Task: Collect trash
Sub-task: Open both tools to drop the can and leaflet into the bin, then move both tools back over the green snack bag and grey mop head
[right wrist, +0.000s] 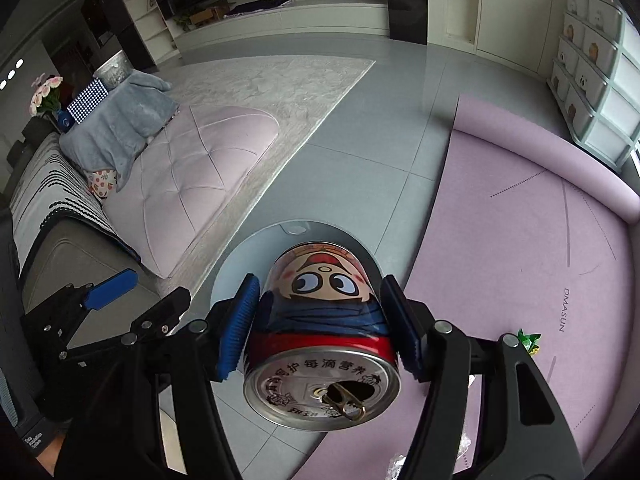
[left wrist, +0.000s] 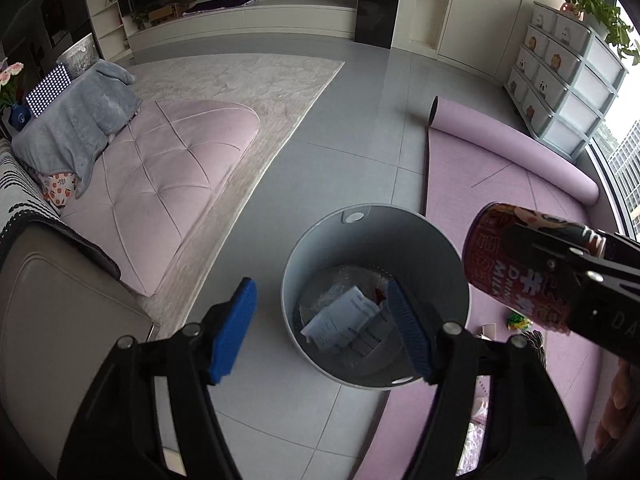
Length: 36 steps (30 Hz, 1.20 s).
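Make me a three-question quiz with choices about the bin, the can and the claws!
1. Where is the bin?
A. on the sofa
B. on the floor beside the purple mat
C. on a shelf

2. What colour are the pads on the left claw?
A. blue
B. yellow
C. white

3. What is the right claw doing?
A. hanging empty
B. holding a can
C. holding paper

Answers:
1 B, grey tiles surround it, mat alongside.
2 A, both pads are blue.
3 B, the pads press the can's sides.

Red cartoon-printed can [right wrist: 324, 320], grey bin [left wrist: 308, 248], lilac mat [right wrist: 520, 240]
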Motion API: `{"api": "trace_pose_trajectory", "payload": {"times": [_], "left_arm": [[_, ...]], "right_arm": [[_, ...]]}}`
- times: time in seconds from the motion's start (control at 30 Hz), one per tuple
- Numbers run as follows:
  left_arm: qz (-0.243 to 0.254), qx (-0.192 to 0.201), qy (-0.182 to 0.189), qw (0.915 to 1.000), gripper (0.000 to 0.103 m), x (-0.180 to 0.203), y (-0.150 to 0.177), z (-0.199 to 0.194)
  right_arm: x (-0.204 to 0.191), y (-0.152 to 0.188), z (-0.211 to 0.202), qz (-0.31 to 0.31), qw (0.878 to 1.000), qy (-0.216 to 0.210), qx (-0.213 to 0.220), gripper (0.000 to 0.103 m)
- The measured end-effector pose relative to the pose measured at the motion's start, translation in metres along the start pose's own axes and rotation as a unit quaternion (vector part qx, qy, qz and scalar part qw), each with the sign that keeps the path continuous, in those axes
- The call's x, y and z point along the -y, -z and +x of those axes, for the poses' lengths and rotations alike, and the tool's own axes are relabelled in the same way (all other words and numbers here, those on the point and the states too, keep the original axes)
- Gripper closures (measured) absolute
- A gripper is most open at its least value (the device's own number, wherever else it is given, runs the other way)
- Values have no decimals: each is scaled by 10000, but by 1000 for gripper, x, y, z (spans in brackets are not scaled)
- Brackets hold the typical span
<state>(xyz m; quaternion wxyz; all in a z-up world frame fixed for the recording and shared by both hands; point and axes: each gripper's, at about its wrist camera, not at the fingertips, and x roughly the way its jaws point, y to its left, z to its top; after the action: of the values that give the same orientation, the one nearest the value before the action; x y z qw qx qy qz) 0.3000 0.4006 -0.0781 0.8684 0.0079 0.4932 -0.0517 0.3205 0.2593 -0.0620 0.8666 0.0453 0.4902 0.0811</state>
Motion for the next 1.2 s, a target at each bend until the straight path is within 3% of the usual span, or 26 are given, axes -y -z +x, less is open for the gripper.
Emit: {"api": "trace_pose_trajectory", "payload": {"times": [0.33, 0.6, 0.83, 1.2], "left_arm": [[-199, -150, -69, 9997, 35, -18, 21, -15], [52, -128, -34, 9999, 32, 16, 27, -30], [345, -166, 102, 9992, 28, 90, 38, -40], [610, -557, 575, 9949, 27, 249, 80, -20]], "right_arm": [[-29, 5, -3, -337, 9994, -79, -62, 39], [13, 41, -31, -132, 9994, 263, -200, 39], [88, 76, -64, 267, 9978, 556, -261, 37], [247, 142, -100, 695, 9903, 1086, -519, 36]]}}
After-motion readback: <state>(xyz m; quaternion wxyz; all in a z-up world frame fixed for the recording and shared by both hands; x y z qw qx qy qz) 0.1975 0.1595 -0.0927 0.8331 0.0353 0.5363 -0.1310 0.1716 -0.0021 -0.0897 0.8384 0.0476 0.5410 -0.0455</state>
